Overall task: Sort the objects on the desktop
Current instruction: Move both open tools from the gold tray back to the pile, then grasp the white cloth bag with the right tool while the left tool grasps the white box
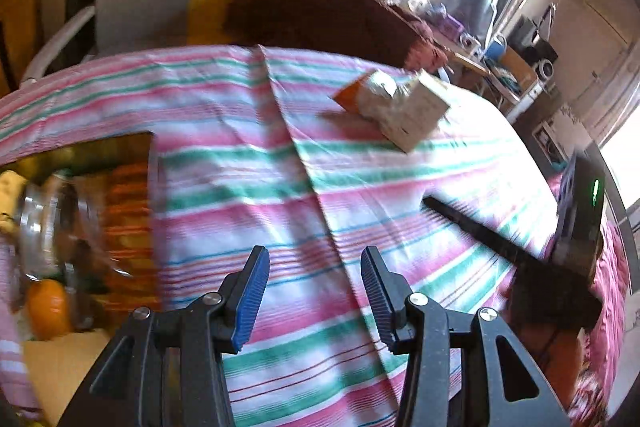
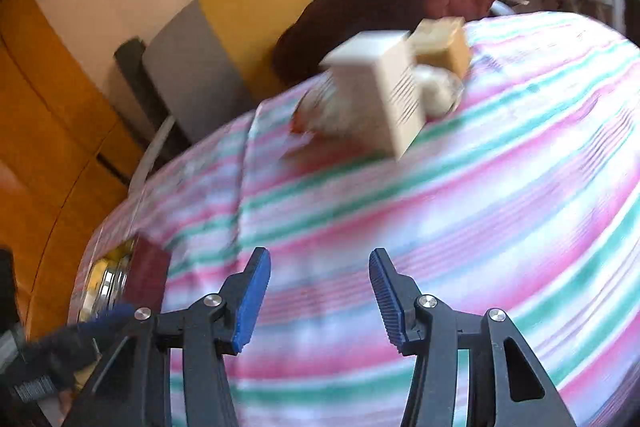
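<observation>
My left gripper (image 1: pixel 315 281) is open and empty above the striped cloth (image 1: pixel 248 155). Ahead at the far right lie a cream box (image 1: pixel 418 115), a crumpled foil packet (image 1: pixel 378 95) and an orange packet (image 1: pixel 352 93), huddled together. A black comb (image 1: pixel 480 231) lies at the right. My right gripper (image 2: pixel 320 285) is open and empty over the cloth (image 2: pixel 500 187). The same cream box (image 2: pixel 380 87), a tan box (image 2: pixel 444 43) and a clear bag (image 2: pixel 438 89) sit ahead of it, blurred.
A box (image 1: pixel 132 187) at the left holds a glass jar (image 1: pixel 52 223) and an orange fruit (image 1: pixel 48 307); it also shows at the left in the right wrist view (image 2: pixel 148 271). A brown cushion (image 1: pixel 320 15) lies beyond the table. The other gripper's body (image 1: pixel 580 211) is at the right.
</observation>
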`<state>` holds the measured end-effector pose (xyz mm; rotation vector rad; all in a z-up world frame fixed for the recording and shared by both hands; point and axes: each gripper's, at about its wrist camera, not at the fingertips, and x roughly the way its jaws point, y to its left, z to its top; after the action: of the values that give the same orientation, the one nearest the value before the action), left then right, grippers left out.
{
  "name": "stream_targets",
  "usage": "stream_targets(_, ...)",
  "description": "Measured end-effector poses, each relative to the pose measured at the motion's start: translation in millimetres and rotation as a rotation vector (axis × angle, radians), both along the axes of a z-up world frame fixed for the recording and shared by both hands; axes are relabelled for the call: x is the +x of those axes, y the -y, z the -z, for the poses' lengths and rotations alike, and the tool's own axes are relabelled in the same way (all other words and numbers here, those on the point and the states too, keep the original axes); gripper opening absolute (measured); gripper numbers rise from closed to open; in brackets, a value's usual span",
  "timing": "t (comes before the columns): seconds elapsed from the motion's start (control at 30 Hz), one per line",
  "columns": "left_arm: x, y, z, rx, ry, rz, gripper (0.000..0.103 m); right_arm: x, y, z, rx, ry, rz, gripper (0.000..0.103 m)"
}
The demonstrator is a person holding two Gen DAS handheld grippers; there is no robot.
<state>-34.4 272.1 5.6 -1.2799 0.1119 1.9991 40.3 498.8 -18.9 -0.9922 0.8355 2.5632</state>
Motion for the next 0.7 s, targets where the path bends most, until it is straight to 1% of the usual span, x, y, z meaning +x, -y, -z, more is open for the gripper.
stream_targets(0.13, 10, -13, 12, -0.028, 0.029, 0.023, 0.048, -27, -54, -33, 0.054, -0.071, 0.064, 0.053)
stream_targets(0.23, 15, -16, 17, -0.052, 0.036, 0.028, 0.048, -58, -86, -55, 0.089, -0.096, 0.093, 0.053)
stream_targets(0.27, 16, -16, 18, -0.06, 0.037, 0.031, 0.048, -67, -94, -58, 0.084, -0.097, 0.092, 0.057)
stream_targets(0.37, 16, -17, 20, -0.083, 0.034, 0.033, 0.048, -94, -109, -57, 0.075, -0.062, 0.075, 0.058)
stream_targets(0.43, 13, -16, 19, -0.085, 0.033, 0.027, 0.048, -103, -105, -49, 0.08, -0.029, 0.012, 0.058)
stream_targets(0.5, 9, -15, 18, -0.082, 0.03, 0.013, 0.048, -97, -94, -43, 0.086, -0.027, -0.053, 0.058)
stream_targets(0.6, 2, -15, 18, -0.073, 0.034, -0.009, 0.048, -65, -68, -29, 0.034, -0.057, -0.185, 0.06)
stream_targets(0.67, -2, -19, 20, -0.076, 0.036, -0.018, 0.048, -46, -56, -20, 0.016, -0.07, -0.227, 0.06)
stream_targets(0.7, -3, -22, 21, -0.074, 0.039, -0.018, 0.048, -34, -51, -16, 0.025, -0.076, -0.222, 0.06)
